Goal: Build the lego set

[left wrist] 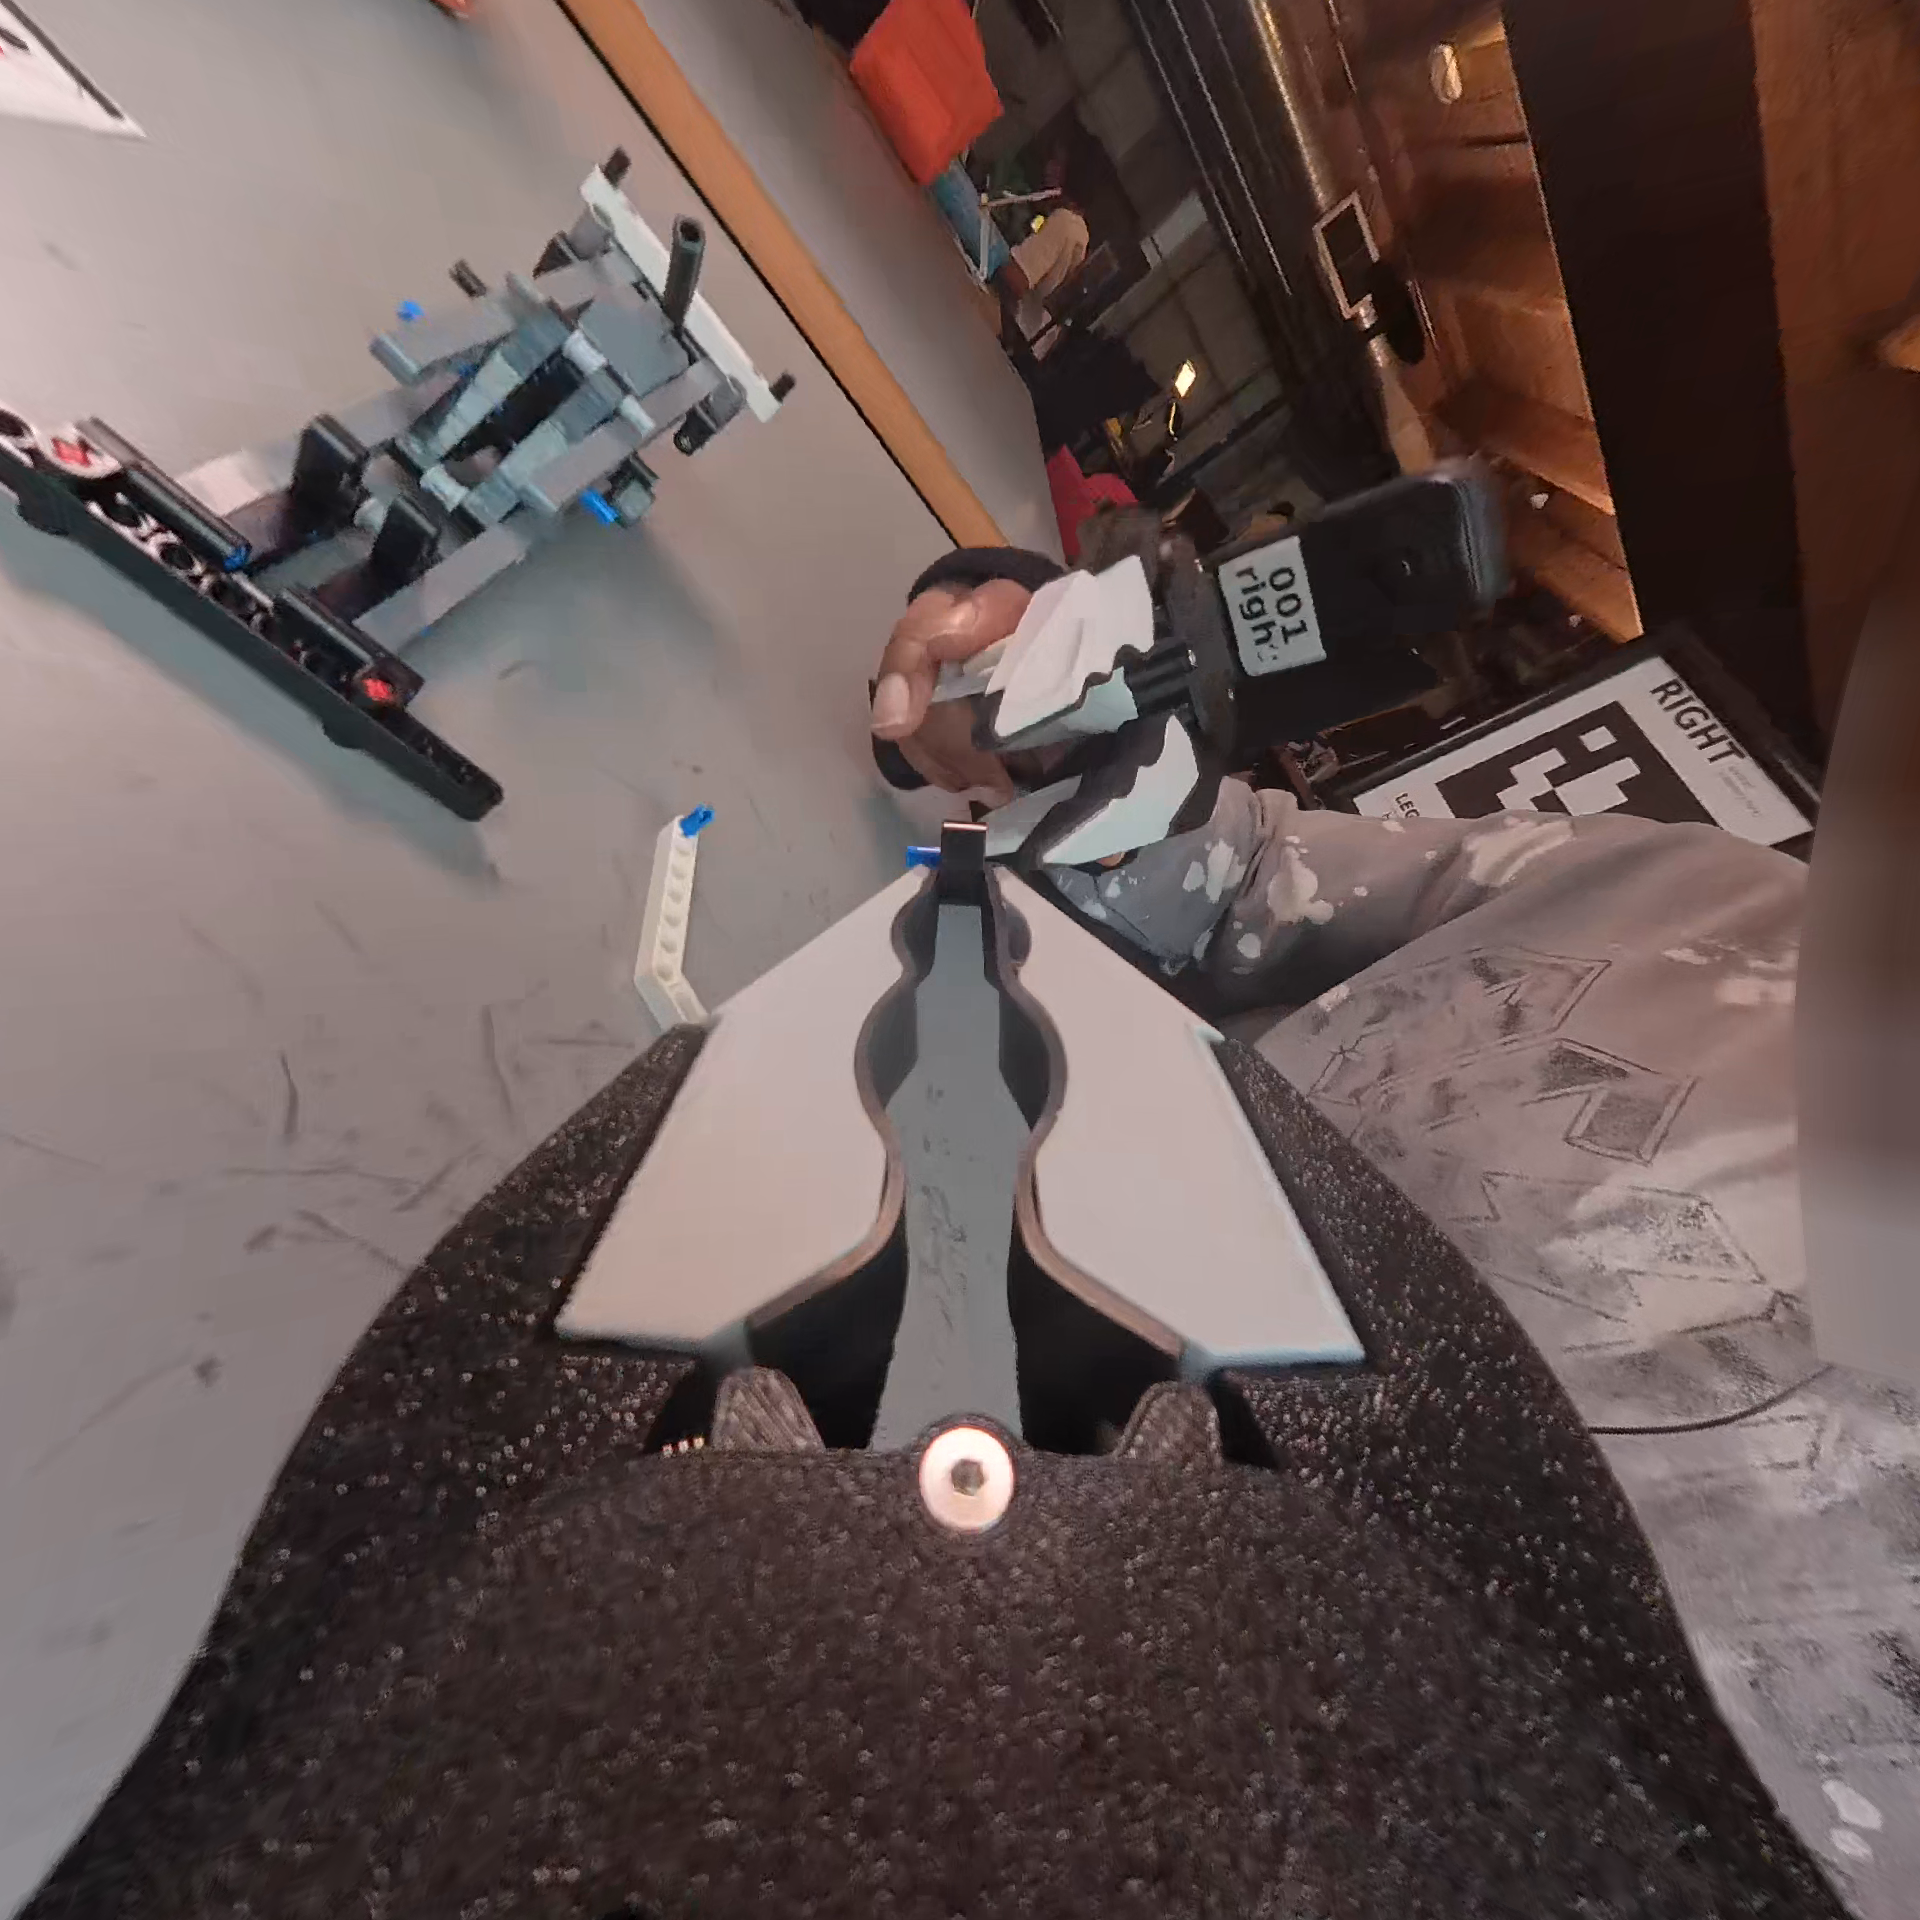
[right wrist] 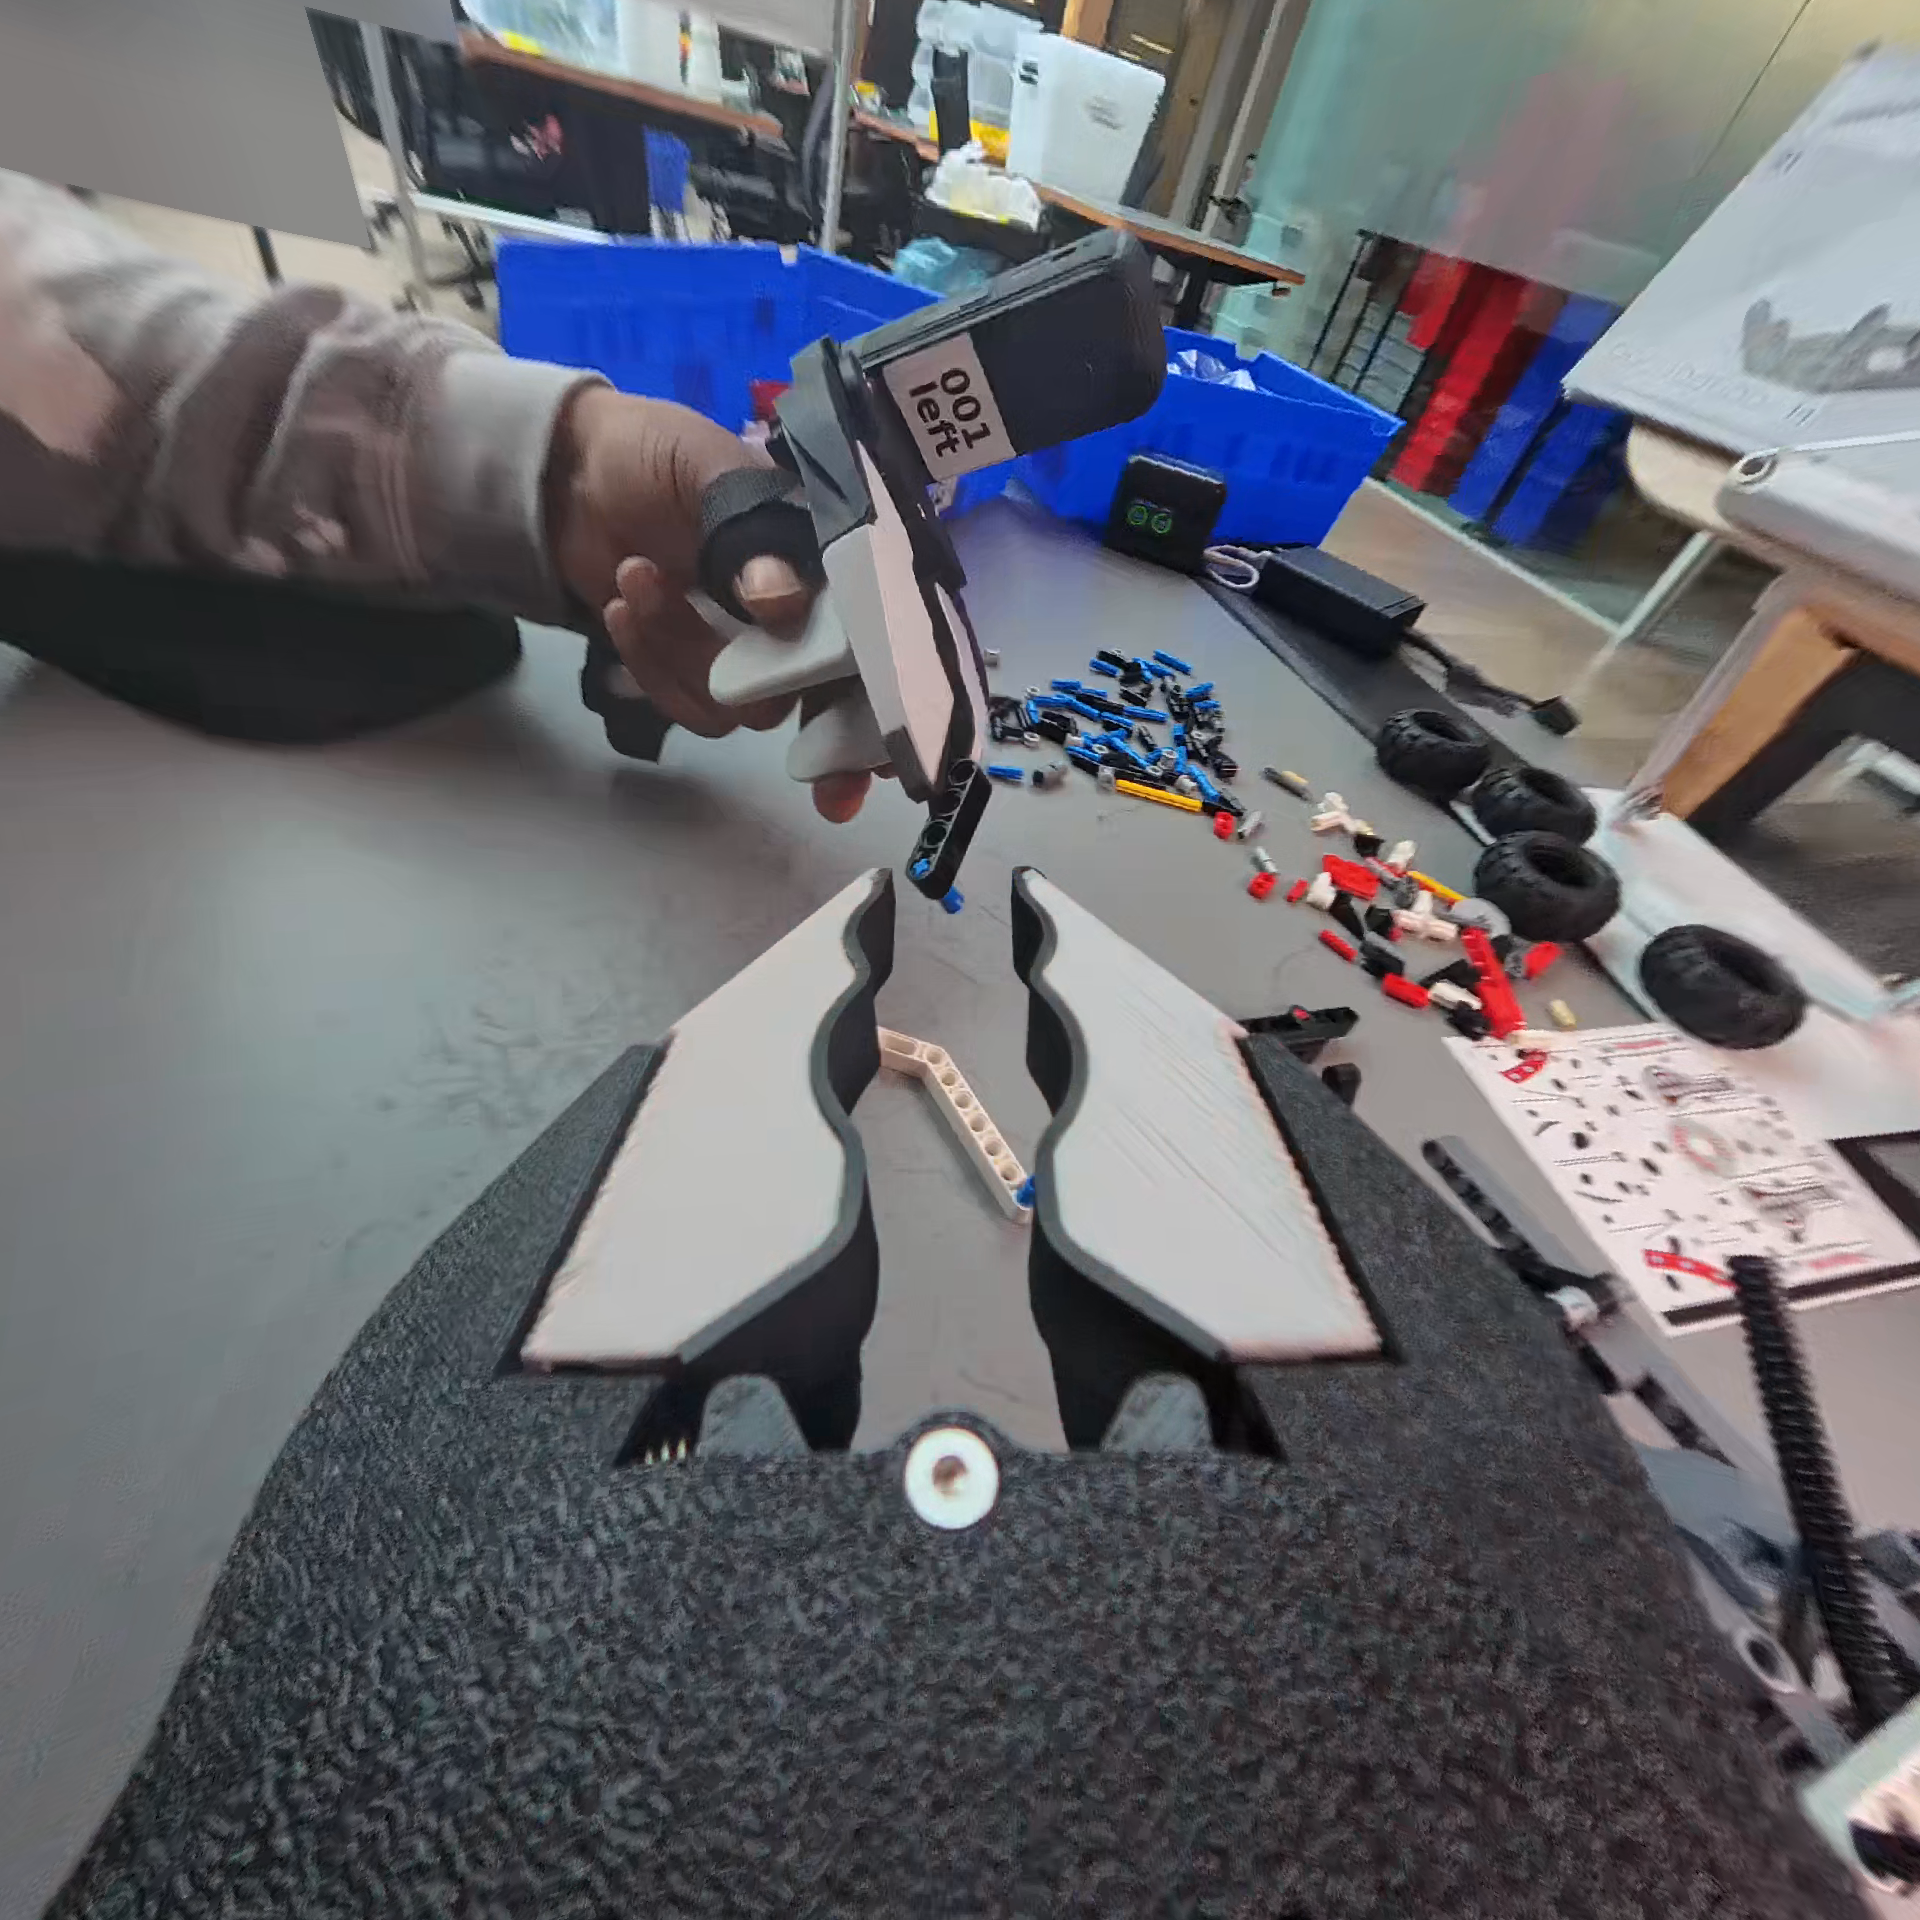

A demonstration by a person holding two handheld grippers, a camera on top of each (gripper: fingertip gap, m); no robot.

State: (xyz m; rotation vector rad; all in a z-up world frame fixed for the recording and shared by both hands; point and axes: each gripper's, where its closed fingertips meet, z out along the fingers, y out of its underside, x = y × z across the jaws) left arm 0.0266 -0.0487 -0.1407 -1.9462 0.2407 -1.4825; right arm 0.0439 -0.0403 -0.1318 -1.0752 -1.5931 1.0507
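Observation:
My left gripper (left wrist: 961, 883) is shut on a short black beam (left wrist: 961, 860), seen edge-on at its tips, with a blue pin (left wrist: 920, 855) sticking out of its side. In the right wrist view the left gripper (right wrist: 940, 769) holds this beam (right wrist: 951, 826) in the air, the pin (right wrist: 951, 902) at its lower end. My right gripper (right wrist: 951, 888) is open and empty. The pin end hangs just beyond its fingertips (right wrist: 878, 894), and the pads do not touch it. The right gripper (left wrist: 1039, 769) also shows open in the left wrist view. A white angled beam (right wrist: 961, 1117) lies on the table below.
A grey part-built model (left wrist: 520, 416) and a long black beam (left wrist: 239, 613) lie farther off on the grey table (left wrist: 312, 1039). To the right are loose small pieces (right wrist: 1132, 727), black tyres (right wrist: 1548, 883), a sticker sheet (right wrist: 1683, 1164) and a black ribbed hose (right wrist: 1808, 1455). Left and right tips are no more than a few centimetres apart.

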